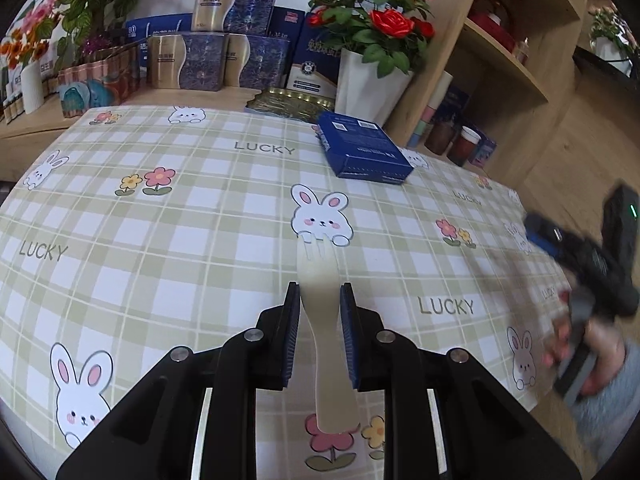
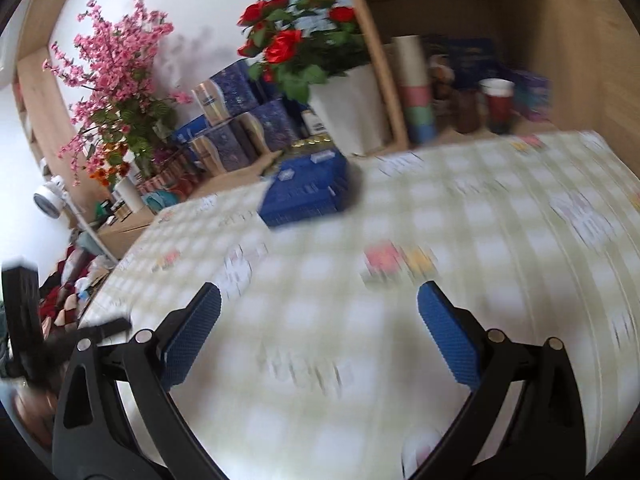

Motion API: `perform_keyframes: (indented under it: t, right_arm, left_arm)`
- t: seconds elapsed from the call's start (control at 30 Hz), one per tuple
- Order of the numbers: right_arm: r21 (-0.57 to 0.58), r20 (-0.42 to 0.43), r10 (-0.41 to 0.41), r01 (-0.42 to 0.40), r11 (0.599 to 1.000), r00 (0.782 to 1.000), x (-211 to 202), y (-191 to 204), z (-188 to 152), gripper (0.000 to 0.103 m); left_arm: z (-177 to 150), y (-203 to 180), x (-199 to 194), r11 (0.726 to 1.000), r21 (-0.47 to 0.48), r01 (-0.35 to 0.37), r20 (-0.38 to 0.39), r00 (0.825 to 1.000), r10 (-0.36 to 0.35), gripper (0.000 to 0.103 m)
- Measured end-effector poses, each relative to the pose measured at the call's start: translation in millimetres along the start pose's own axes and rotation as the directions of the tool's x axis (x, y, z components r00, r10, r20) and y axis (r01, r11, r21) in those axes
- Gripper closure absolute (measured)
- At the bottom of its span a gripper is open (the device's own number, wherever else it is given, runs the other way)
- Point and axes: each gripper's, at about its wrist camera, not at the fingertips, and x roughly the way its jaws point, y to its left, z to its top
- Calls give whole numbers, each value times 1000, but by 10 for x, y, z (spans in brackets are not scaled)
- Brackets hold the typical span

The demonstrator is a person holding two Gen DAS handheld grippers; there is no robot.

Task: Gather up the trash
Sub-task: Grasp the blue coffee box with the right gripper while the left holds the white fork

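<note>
Gripping a white plastic fork (image 1: 322, 320), the left gripper (image 1: 320, 304) has its fingers (image 1: 291, 332) narrowed onto the neck, one blue pad on each side. Tines stick out ahead past the fingertips, over a printed rabbit; the handle runs back between the fingers toward the camera. Fork sits above the checked desk (image 1: 160, 220) cloth; cannot tell if it touches. Further right and back on the desk, a blue box (image 1: 362, 148) lies flat, well apart from the fork, just in front of a white pot of red roses (image 1: 374, 12). At the far right edge of the left wrist view, blurred: a hand (image 1: 592, 352) in a grey sleeve holding the other gripper off the desk's side. Right wrist view is smeared. Right gripper (image 2: 320, 312) fingers (image 2: 448, 336) stand wide apart, nothing between them, only desk cloth below. Blue box (image 2: 308, 188) is ahead, well apart from both fingertips.
</note>
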Motion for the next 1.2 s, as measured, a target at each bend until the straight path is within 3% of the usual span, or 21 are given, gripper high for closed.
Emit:
perform_keyframes:
  t: [0.13, 0.27, 0.33, 0.4, 0.63, 0.73, 0.8, 0.9, 1.0, 1.2]
  right_arm:
    - [-28, -69, -8, 6, 1000, 998, 726, -23, 564, 6]
    - [48, -117, 13, -7, 999, 993, 1452, -220, 980, 6]
    - [76, -136, 29, -18, 997, 990, 1678, -294, 1041, 7]
    - [113, -176, 43, -23, 993, 984, 1947, -361, 1091, 16]
    - [225, -229, 129, -77, 971, 965, 2425, -479, 1040, 16]
    - [279, -243, 179, -108, 954, 953, 2529, -502, 1014, 21]
    - [318, -245, 200, -116, 941, 949, 2552, -512, 979, 43]
    - [414, -179, 290, -195, 889, 940, 2437, -516, 903, 64]
    - [434, -110, 327, -250, 865, 939, 2183, -398, 902, 76]
    - [370, -86, 312, -260, 892, 946, 1577, -91, 923, 84]
  left_arm:
    - [114, 140, 67, 1000, 2, 0, 23, 1000, 0, 83]
    - [189, 292, 140, 1000, -9, -2, 35, 999, 2, 83]
    - [201, 359, 174, 1000, -4, -7, 41, 999, 7, 83]
    - [190, 453, 191, 1000, -4, 12, 53, 999, -12, 83]
    - [75, 755, 300, 998, -56, -4, 28, 1000, 6, 83]
    - [34, 849, 300, 996, -88, -8, 26, 1000, 10, 83]
    - [24, 859, 283, 996, -84, -8, 33, 999, 11, 83]
    - [11, 862, 240, 996, -90, -12, 33, 999, 15, 83]
    - [7, 827, 130, 997, -78, -18, 45, 999, 22, 83]
    - [-52, 712, -156, 998, -67, -9, 69, 998, 14, 83]
